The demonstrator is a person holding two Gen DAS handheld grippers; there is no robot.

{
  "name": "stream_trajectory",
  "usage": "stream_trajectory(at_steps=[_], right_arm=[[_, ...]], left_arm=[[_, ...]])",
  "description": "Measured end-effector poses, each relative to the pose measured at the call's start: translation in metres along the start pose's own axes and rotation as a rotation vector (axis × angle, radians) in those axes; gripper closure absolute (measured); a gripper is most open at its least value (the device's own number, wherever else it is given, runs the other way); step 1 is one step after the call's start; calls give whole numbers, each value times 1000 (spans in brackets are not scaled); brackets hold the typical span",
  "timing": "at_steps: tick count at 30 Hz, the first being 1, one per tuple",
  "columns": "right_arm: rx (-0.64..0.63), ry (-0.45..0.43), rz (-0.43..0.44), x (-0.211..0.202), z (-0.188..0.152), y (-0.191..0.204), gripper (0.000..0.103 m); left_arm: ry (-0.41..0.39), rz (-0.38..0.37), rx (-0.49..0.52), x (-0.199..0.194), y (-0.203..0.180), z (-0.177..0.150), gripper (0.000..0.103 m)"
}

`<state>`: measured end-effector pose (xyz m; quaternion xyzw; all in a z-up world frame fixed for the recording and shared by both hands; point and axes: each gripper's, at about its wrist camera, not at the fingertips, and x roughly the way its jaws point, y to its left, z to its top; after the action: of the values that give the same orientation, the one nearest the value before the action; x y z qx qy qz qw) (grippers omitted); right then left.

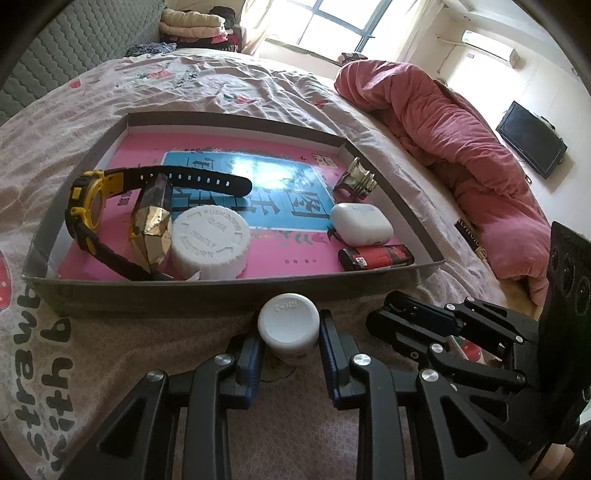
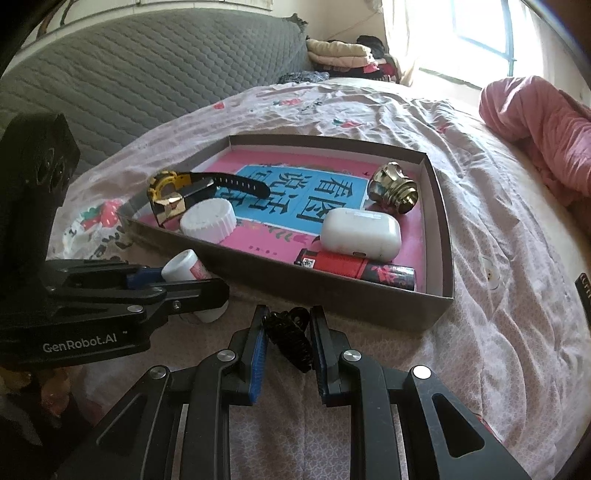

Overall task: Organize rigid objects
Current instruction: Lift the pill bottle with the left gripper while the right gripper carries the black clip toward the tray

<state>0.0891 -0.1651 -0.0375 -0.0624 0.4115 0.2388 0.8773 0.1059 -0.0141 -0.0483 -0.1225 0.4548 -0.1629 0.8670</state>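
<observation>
A shallow cardboard box (image 1: 236, 286) (image 2: 332, 291) with a pink and blue floor lies on the bed. It holds a yellow and black watch (image 1: 92, 206), a gold faceted piece (image 1: 151, 229), a big white cap (image 1: 210, 240), a white earbud case (image 1: 360, 223) (image 2: 360, 232), a red lighter (image 1: 375, 257) (image 2: 354, 269) and a brass fitting (image 1: 356, 177) (image 2: 393, 186). My left gripper (image 1: 290, 332) (image 2: 177, 280) is shut on a small white bottle (image 1: 289, 325) (image 2: 183, 267) just before the box's near wall. My right gripper (image 2: 286, 332) (image 1: 399, 317) is shut on a black hair claw (image 2: 290, 332).
A crumpled pink quilt (image 1: 461, 147) (image 2: 535, 125) lies at the right. A grey padded headboard (image 2: 129, 74) and folded clothes (image 1: 192, 26) stand at the back. A dark screen (image 1: 532, 147) hangs on the far wall.
</observation>
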Motion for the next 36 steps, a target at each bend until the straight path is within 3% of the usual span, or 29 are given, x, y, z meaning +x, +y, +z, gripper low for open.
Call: stream_trajectory(at_steps=[36], right_arm=[[102,-208,9,-55,19,-22,81]], left_arm=[[-123,103,92,-62,-33,13,75]])
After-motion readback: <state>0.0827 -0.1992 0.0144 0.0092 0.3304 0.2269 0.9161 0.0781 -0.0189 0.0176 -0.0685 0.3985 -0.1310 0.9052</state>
